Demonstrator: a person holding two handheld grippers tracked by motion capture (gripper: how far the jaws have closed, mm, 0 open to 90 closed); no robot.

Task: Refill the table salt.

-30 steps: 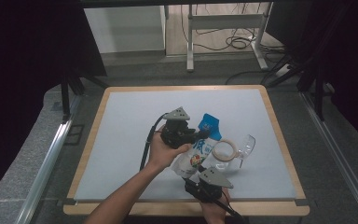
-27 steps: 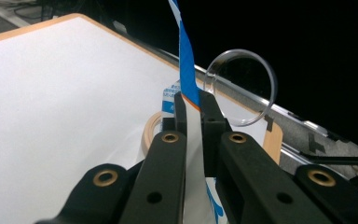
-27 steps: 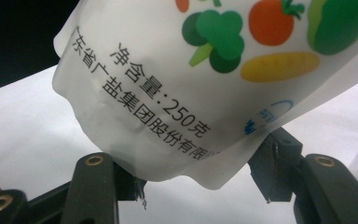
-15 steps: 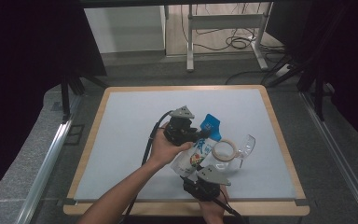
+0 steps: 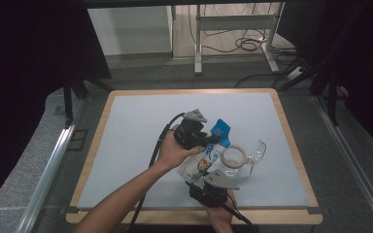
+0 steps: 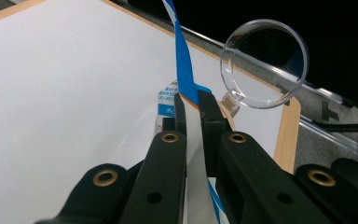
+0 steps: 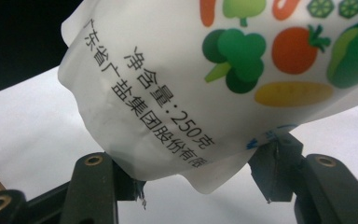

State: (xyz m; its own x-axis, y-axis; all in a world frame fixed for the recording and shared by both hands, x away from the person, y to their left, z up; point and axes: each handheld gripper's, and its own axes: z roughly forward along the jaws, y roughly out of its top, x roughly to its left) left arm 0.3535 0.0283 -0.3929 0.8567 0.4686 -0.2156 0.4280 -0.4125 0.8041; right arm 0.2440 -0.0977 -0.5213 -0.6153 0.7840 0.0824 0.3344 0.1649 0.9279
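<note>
Dark curtains surround the white, wood-framed table point(image 5: 126, 145), where a white plastic pouch printed with vegetables and blue trim point(image 5: 201, 162) is held up near the front edge. The left gripper point(image 5: 213, 139) is clamped tight on its blue edge, just beside a clear plastic funnel point(image 5: 250, 153). The right gripper point(image 5: 212, 180) has its jaws spread wide around the pouch's bottom corner.

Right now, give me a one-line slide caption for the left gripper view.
Left gripper pinching the blue-and-white pouch edge, clear plastic funnel just beyond over the white table.
</note>
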